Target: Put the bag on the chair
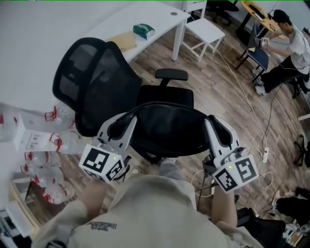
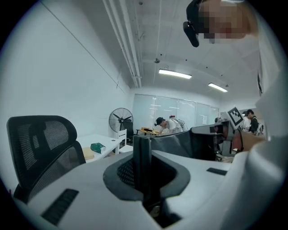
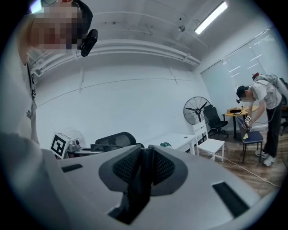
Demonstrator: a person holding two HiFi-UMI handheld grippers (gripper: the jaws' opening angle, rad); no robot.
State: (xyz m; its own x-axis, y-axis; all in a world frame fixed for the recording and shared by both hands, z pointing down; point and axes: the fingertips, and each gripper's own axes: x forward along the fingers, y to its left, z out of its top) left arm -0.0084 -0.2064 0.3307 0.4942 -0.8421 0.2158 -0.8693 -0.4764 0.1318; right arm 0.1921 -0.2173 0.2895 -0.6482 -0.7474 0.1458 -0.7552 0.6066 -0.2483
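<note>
A black bag hangs stretched between my two grippers, over the front of the black mesh office chair and its seat. My left gripper is shut on the bag's left edge, seen as a dark fold of fabric pinched between the jaws of that left gripper. My right gripper is shut on the bag's right edge. In its own view black fabric is clamped in the right gripper. I cannot tell whether the bag touches the seat.
A white table behind the chair carries a green packet and a tan envelope. A white stool stands beside it. A person sits at the far right. Plastic bottles crowd the left; cables and a power strip lie right.
</note>
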